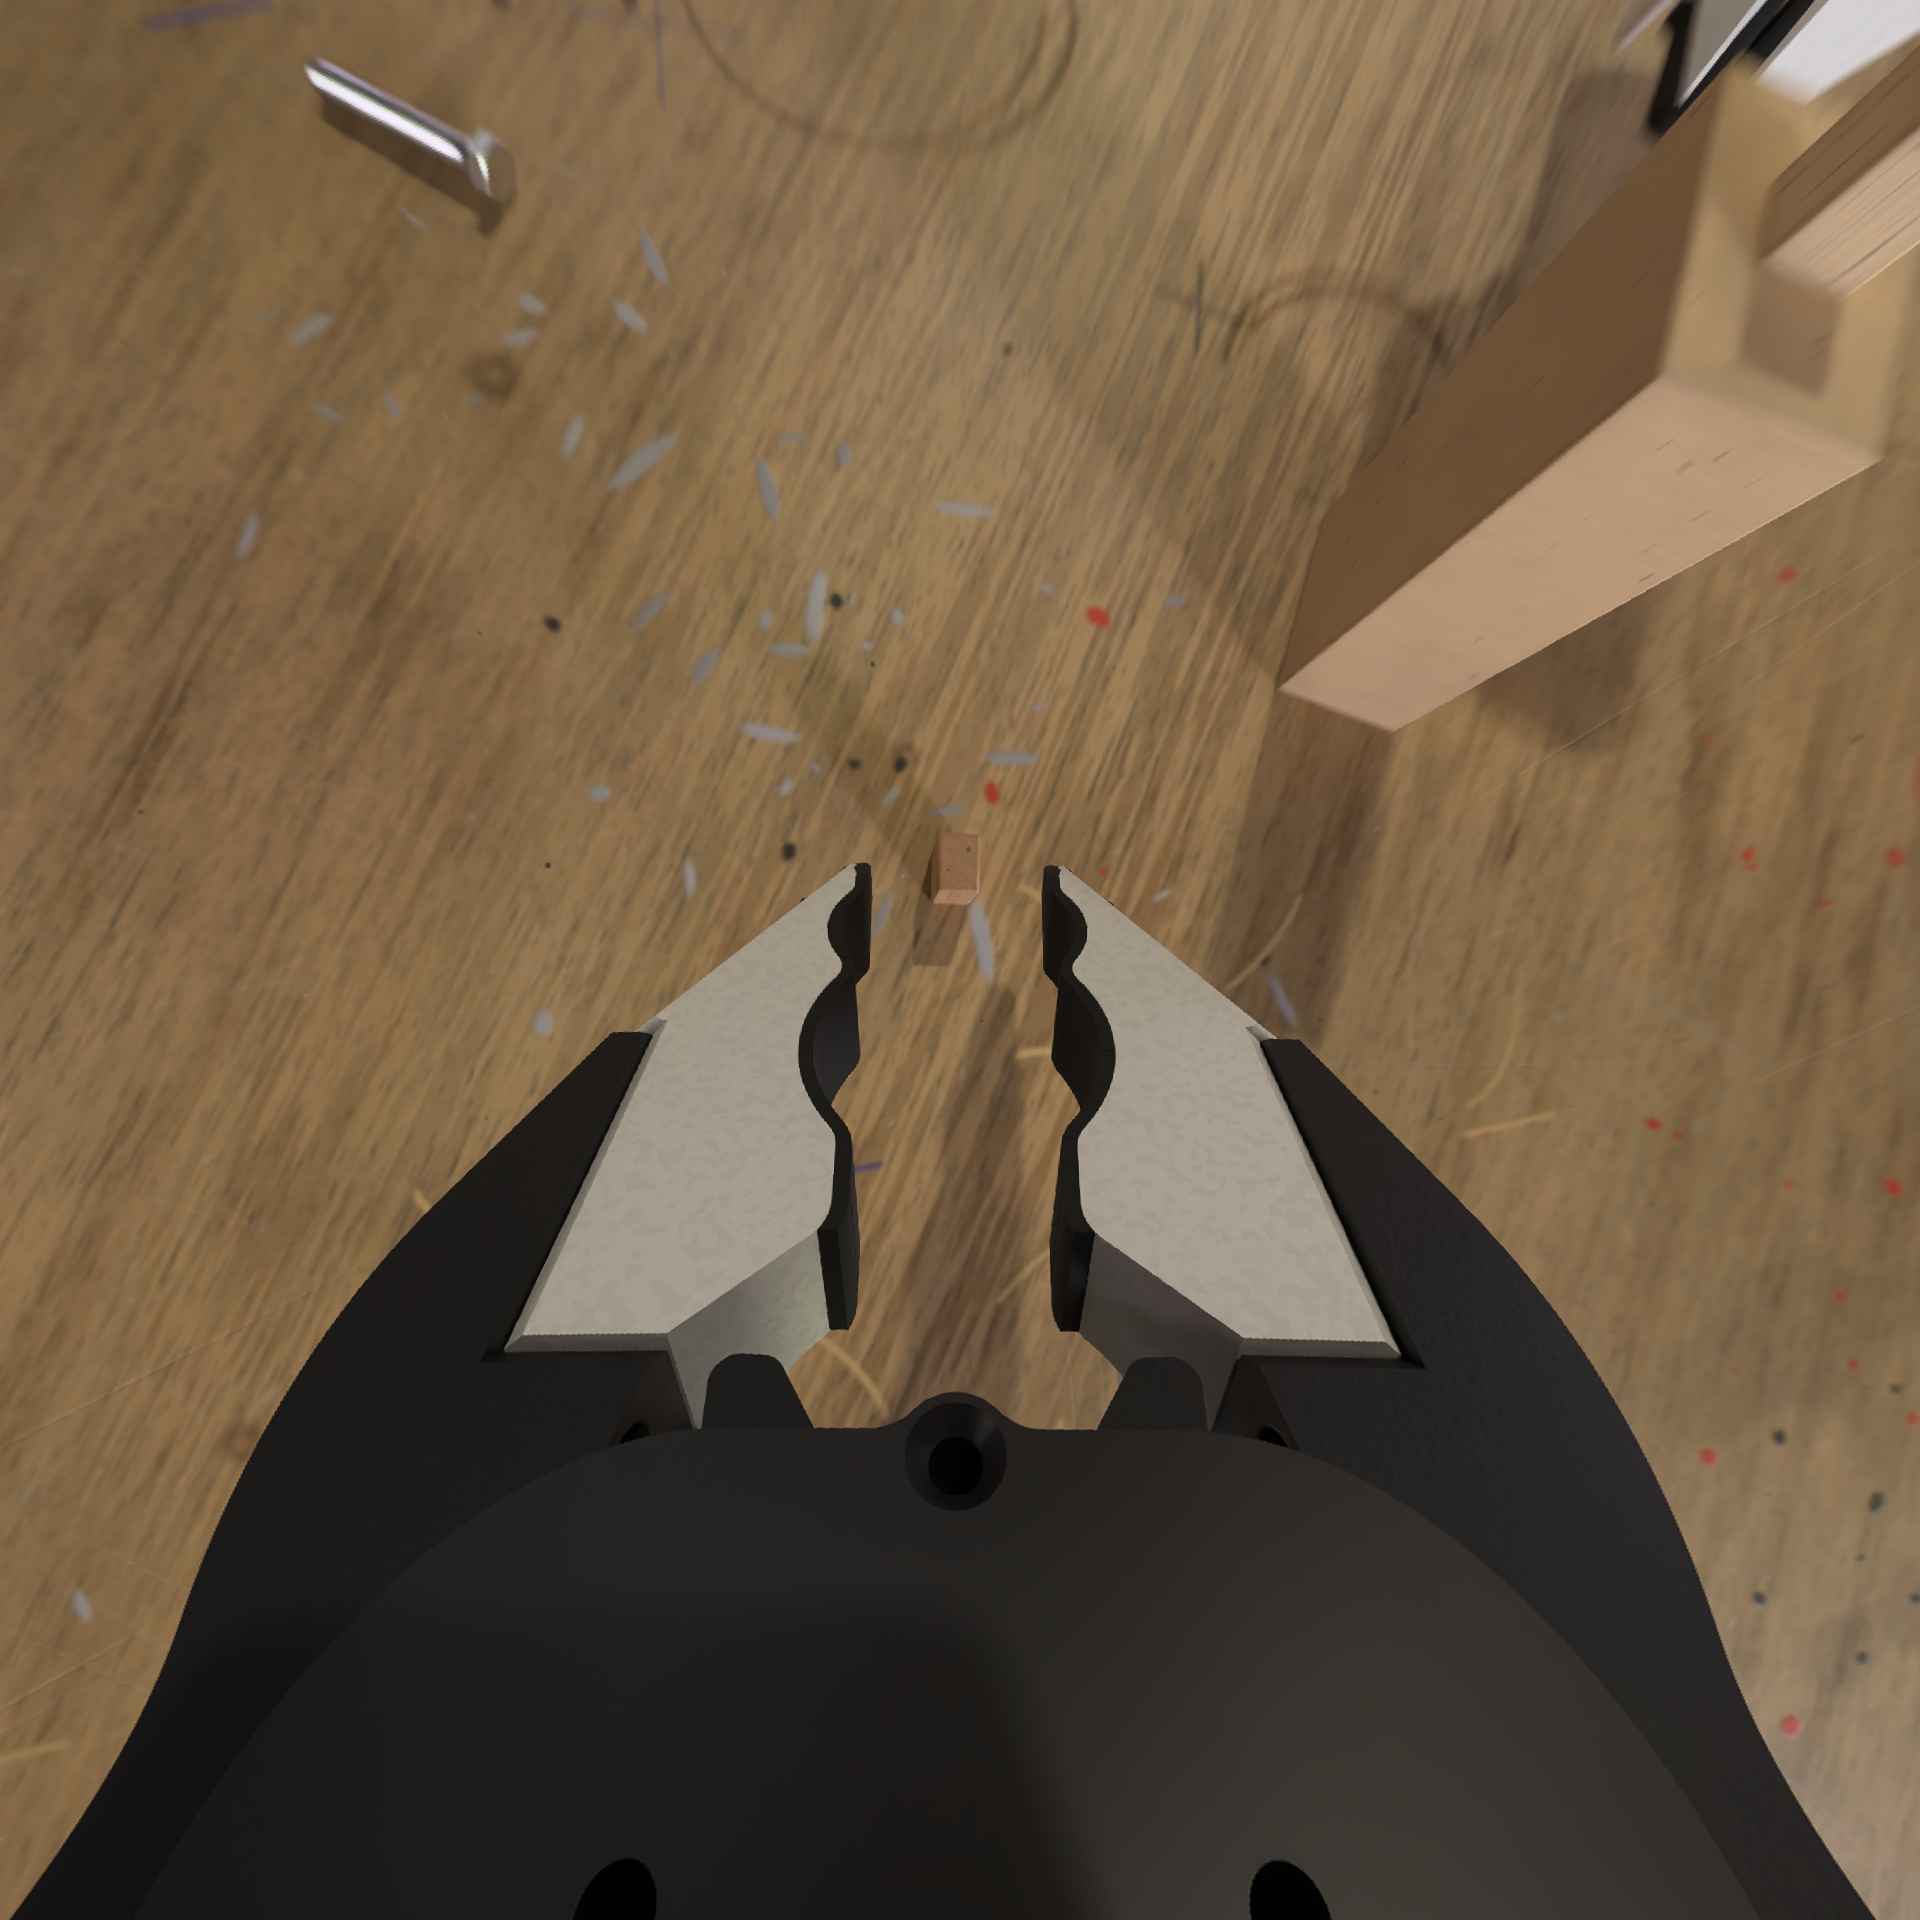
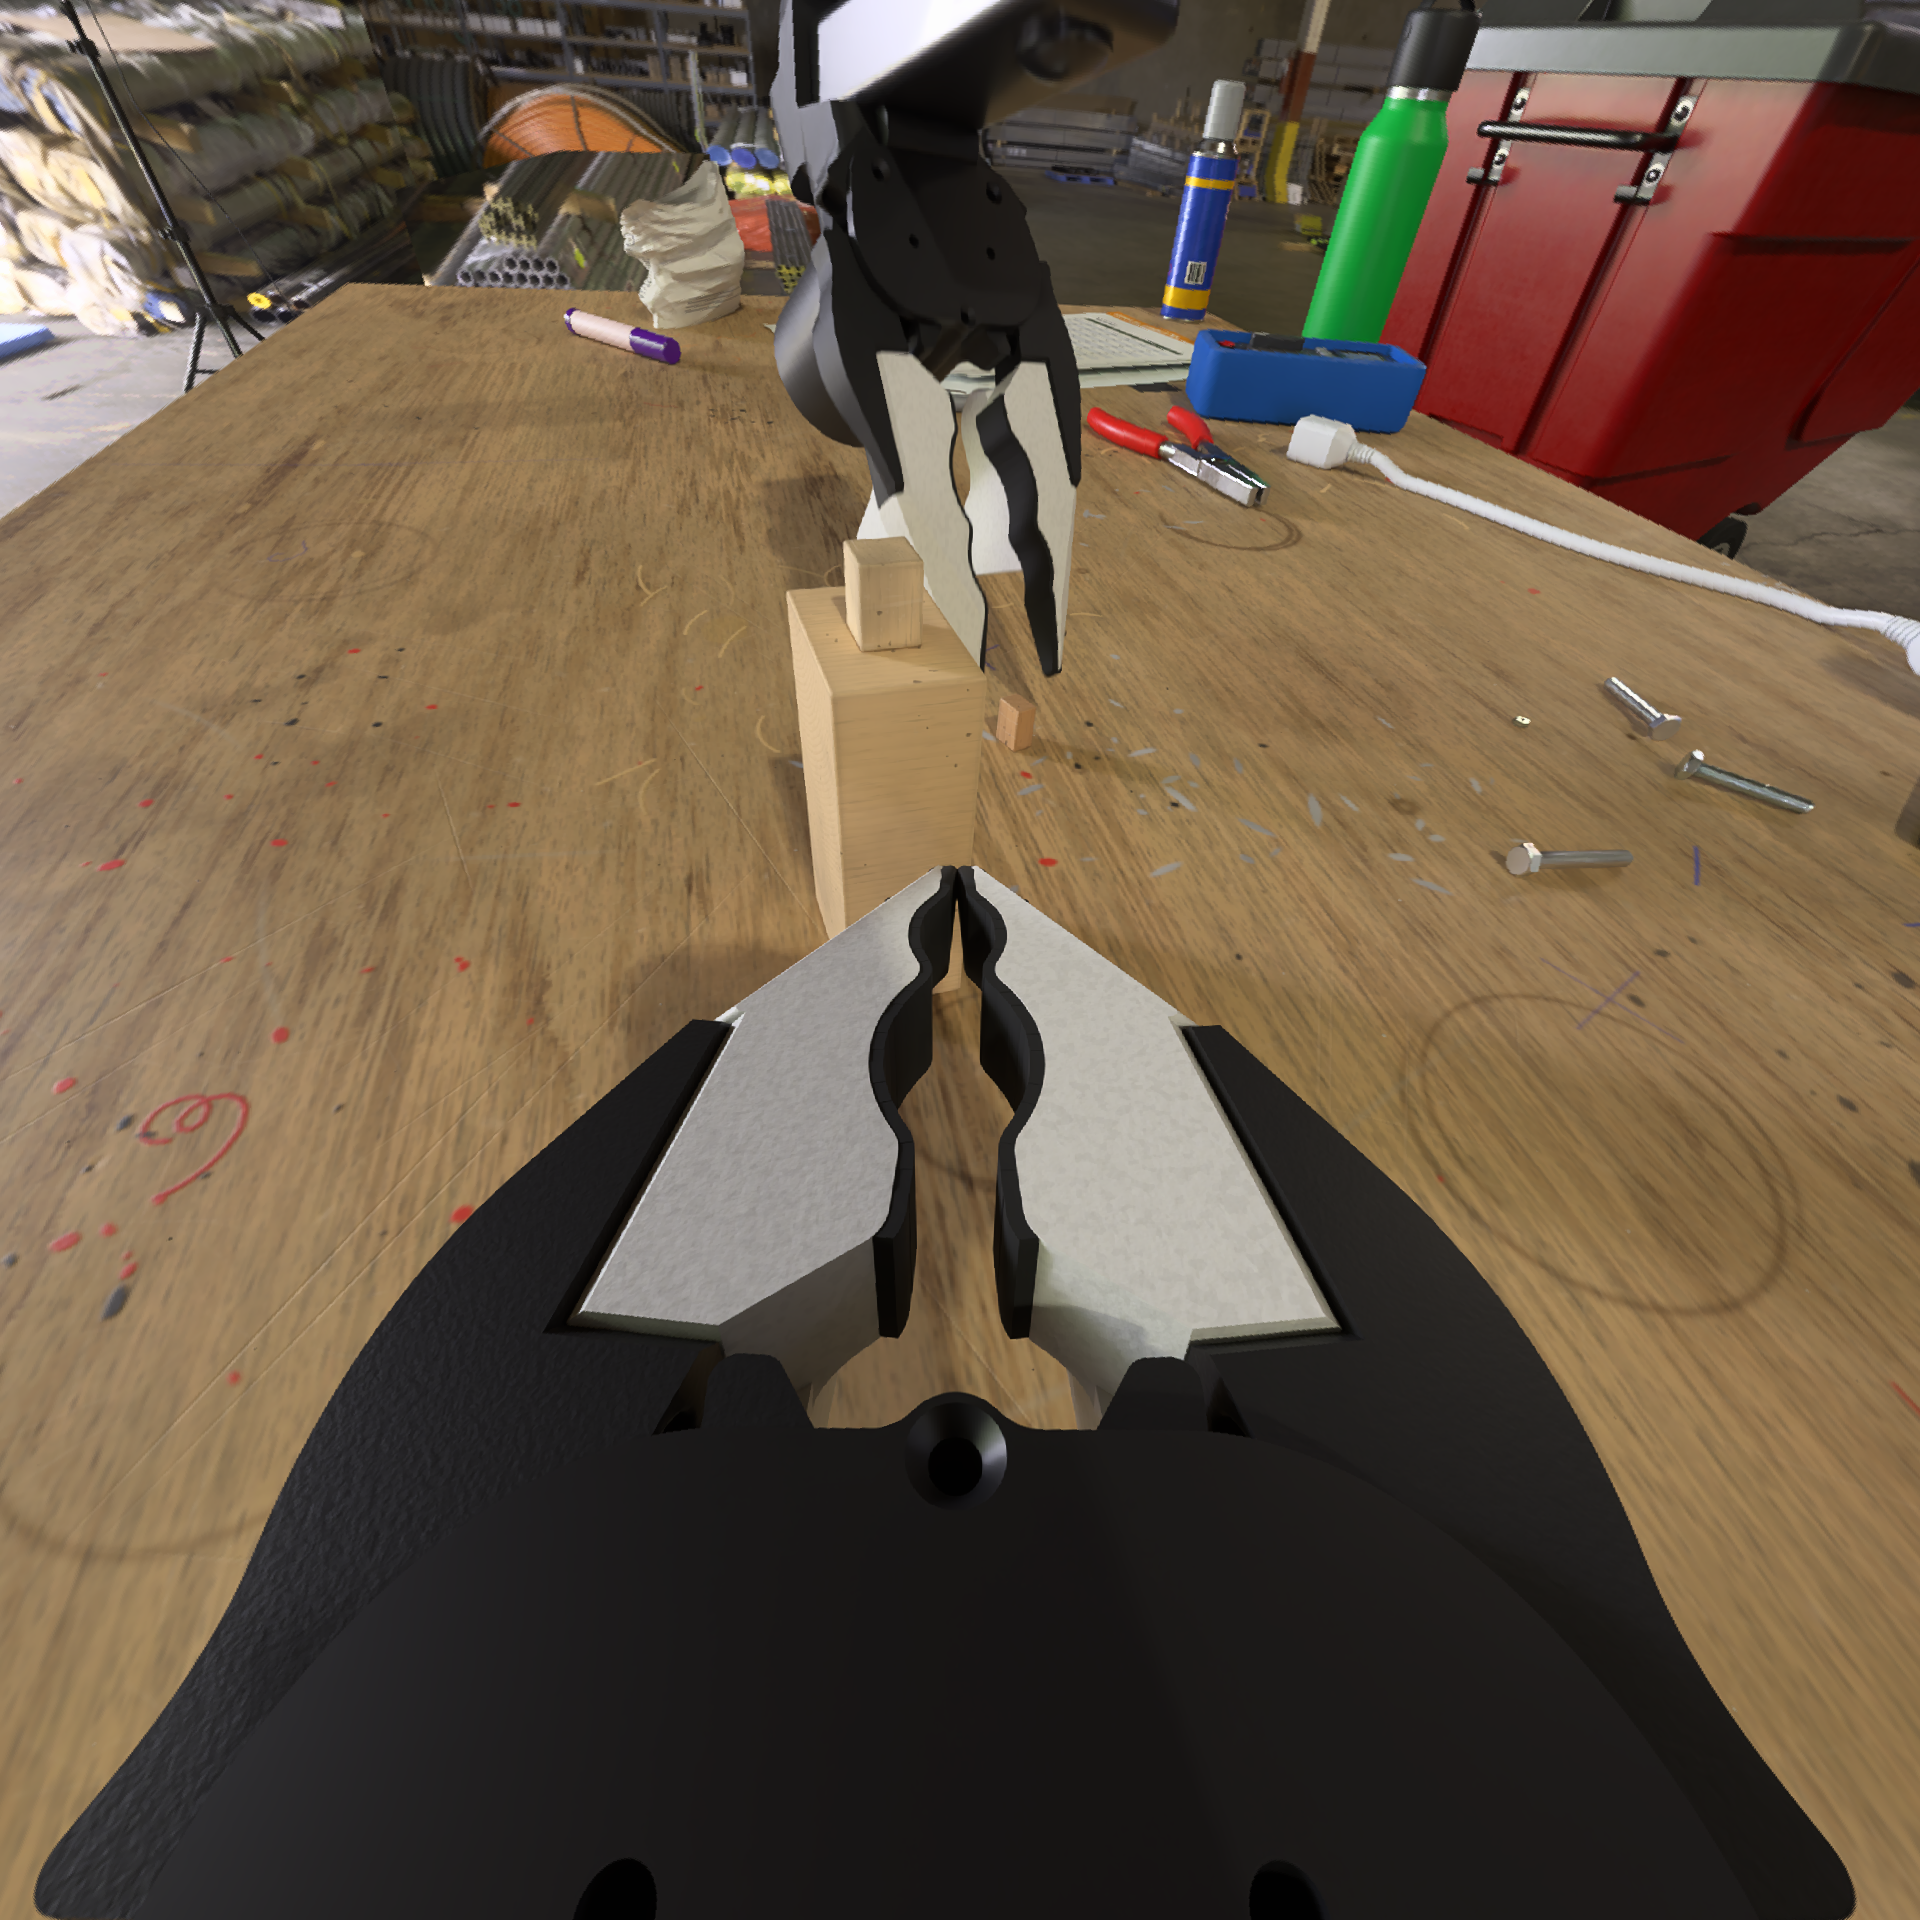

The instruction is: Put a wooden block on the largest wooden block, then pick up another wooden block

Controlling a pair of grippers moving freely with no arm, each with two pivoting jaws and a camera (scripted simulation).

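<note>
Label print on the spray can (image 2: pixel 1202 223) is illegible. My left gripper (image 1: pixel 956 883) jaws stand wide above the small block (image 1: pixel 955 868). My right gripper (image 2: pixel 956 878) jaws are closed, empty, hiding the largest block (image 2: pixel 888 769) base.

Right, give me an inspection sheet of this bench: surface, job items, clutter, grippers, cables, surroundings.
Surface: scuffed wooden tabletop, paint specks, metal shavings.
Job's things: large pale wooden block with a small pale wooden cube on top; tiny reddish-brown wooden block on the table beside it.
Clutter: silver bolts, red-handled pliers, purple-capped marker, blue case, blue spray can, green bottle, crumpled paper bag.
Grippers: left gripper open, above the tiny block; right gripper shut, empty.
Cables: white cord with plug.
Surroundings: red bin, warehouse shelving.
</note>
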